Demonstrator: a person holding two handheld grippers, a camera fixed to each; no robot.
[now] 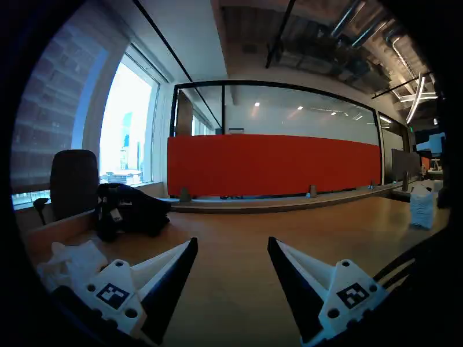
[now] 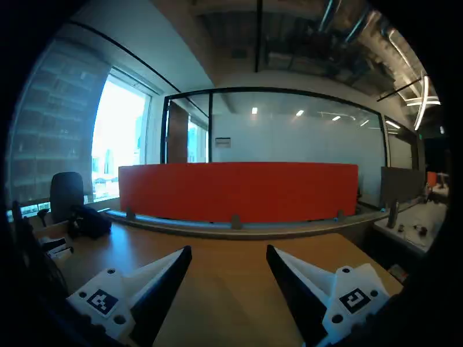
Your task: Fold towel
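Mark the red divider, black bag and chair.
red divider (image 1: 272, 165): left gripper view, middle of the panel.
black bag (image 1: 130, 211): left gripper view, middle of its body.
chair (image 1: 73, 182): left gripper view, middle of backrest.

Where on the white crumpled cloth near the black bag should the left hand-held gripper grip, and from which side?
Likely the raised fold on top of the white cloth: it stands off the desk, so a finger can slip under. Come from its right: the black bag sits behind it, and the open left hand-held gripper is on that side.
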